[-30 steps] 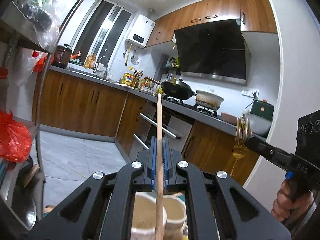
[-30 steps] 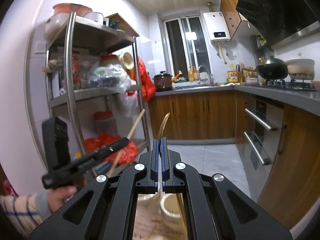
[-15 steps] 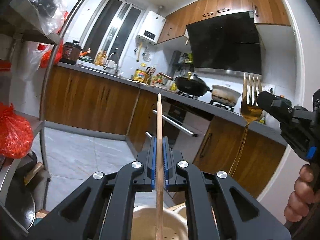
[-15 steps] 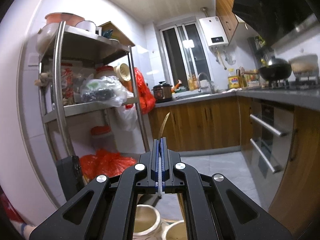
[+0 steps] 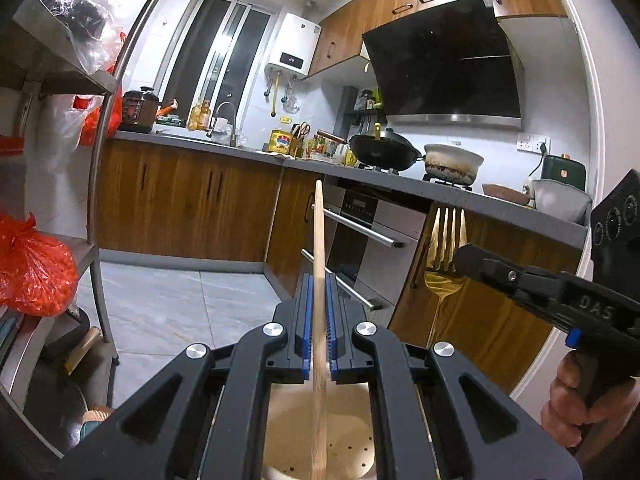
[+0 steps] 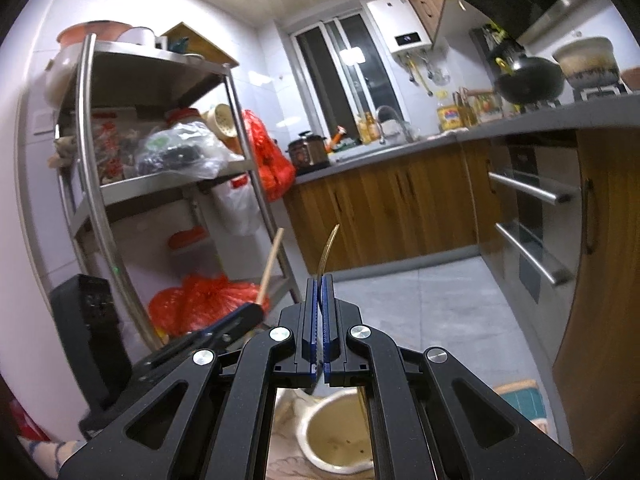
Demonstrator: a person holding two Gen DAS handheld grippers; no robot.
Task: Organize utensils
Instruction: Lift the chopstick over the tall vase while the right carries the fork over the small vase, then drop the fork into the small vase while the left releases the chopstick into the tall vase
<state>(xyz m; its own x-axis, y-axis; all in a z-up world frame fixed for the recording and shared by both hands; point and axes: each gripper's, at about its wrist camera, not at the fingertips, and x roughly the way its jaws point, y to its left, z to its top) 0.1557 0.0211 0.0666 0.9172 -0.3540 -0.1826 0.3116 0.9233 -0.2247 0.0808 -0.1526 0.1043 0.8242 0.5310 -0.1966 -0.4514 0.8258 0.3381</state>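
Now both grippers sit lower than a second ago. Left gripper: jaws clamped on a wooden chopstick, upright, tip toward the far oven; its lower end runs down over a cream holder with drain holes, which fills more of the view than before. Right gripper: jaws clamped on a gold fork, tines up, handle hanging below. Beneath it, a cream cup has come into view. A hand grips the right tool's handle.
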